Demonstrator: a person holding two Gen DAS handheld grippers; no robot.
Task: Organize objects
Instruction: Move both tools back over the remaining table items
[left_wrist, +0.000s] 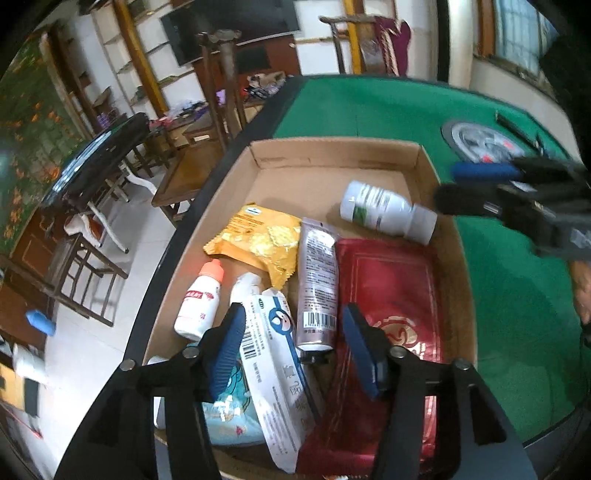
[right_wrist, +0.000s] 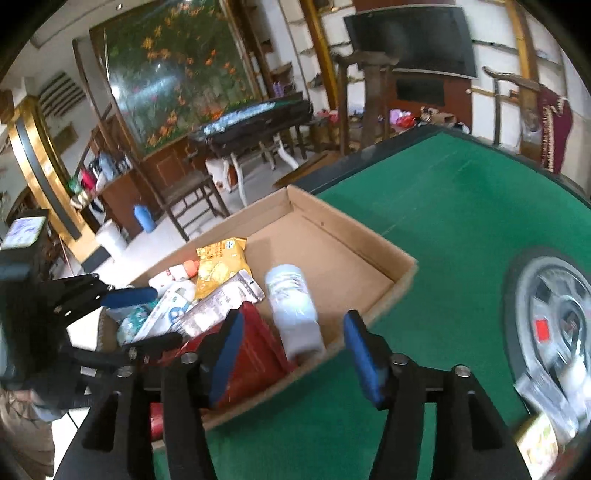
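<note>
The jaws of both grippers are spread apart, and nothing is held between them. The left gripper (left_wrist: 293, 349) is poised over the near end of the cardboard box (left_wrist: 332, 149), above a white packet (left_wrist: 275, 373) and a silver tube (left_wrist: 317, 291) lying side by side. A red pouch (left_wrist: 391, 295) is laid flat to the tube's right, and a yellow snack bag (left_wrist: 258, 236) and a small white bottle with an orange cap (left_wrist: 201, 301) are seen to its left. The right gripper (right_wrist: 291, 349) is held above the box's near edge, over a white bottle (right_wrist: 293, 306) lying on its side. The box is set on a green table (right_wrist: 461, 229), where a round silver centre plate (right_wrist: 550, 321) is seen to the right.
</note>
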